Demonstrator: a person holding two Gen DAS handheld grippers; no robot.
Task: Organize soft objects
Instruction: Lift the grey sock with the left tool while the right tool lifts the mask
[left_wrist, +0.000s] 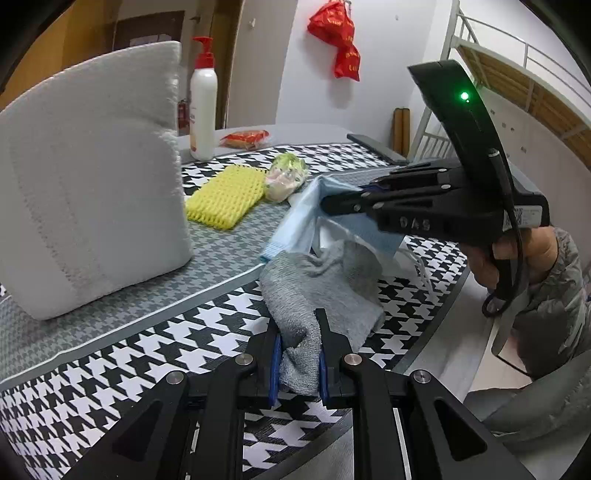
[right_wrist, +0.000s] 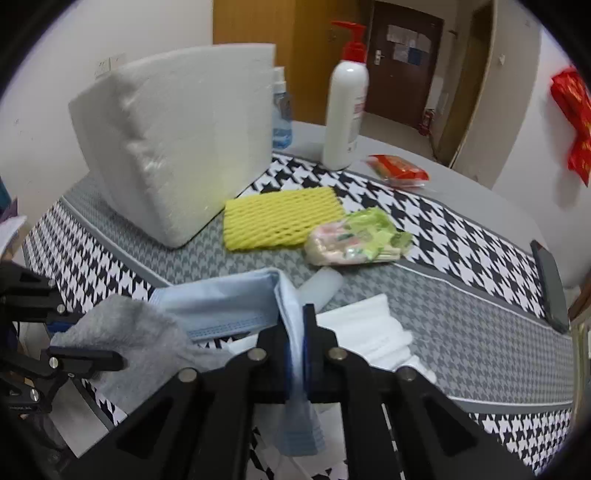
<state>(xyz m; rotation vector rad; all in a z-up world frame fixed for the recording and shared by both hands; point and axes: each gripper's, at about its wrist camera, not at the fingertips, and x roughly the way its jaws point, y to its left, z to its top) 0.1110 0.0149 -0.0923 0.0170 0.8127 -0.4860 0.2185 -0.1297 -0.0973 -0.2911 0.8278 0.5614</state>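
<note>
Gripping two soft items at once, the person seems to be pulling a tangled pile apart so each piece can be set down on its own. The left gripper (left_wrist: 298, 363) is clamped on the near end of the grey sock (left_wrist: 317, 295), whose far part lies bunched on the houndstooth mat (left_wrist: 122, 354) at the near edge of the table. The right gripper (right_wrist: 295, 354) is pinched on a fold of the blue face mask (right_wrist: 221, 306), which drapes between its jaws and hangs below them; in the left view the mask (left_wrist: 299, 221) is lifted just above and beyond the sock, probably to free it from the grey fabric and the white folded cloth (right_wrist: 376, 325) beneath. Farther back, the yellow foam net (right_wrist: 280, 218) and the crinkly green-and-pink packet (right_wrist: 351, 240) lie flat and side by side, just touching, near the upright white foam block (right_wrist: 184, 147), which looks like the sorted area. A white pump bottle (right_wrist: 345, 110) with a red head and a red snack packet (right_wrist: 399, 170) sit at the far edge. The bottle's red label text is too small to read, and so is the packet's print. On the side of the right gripper the digits "045" show in pale paint. Red bags (left_wrist: 336, 37) on the wall carry gold lettering that is illegible.
</note>
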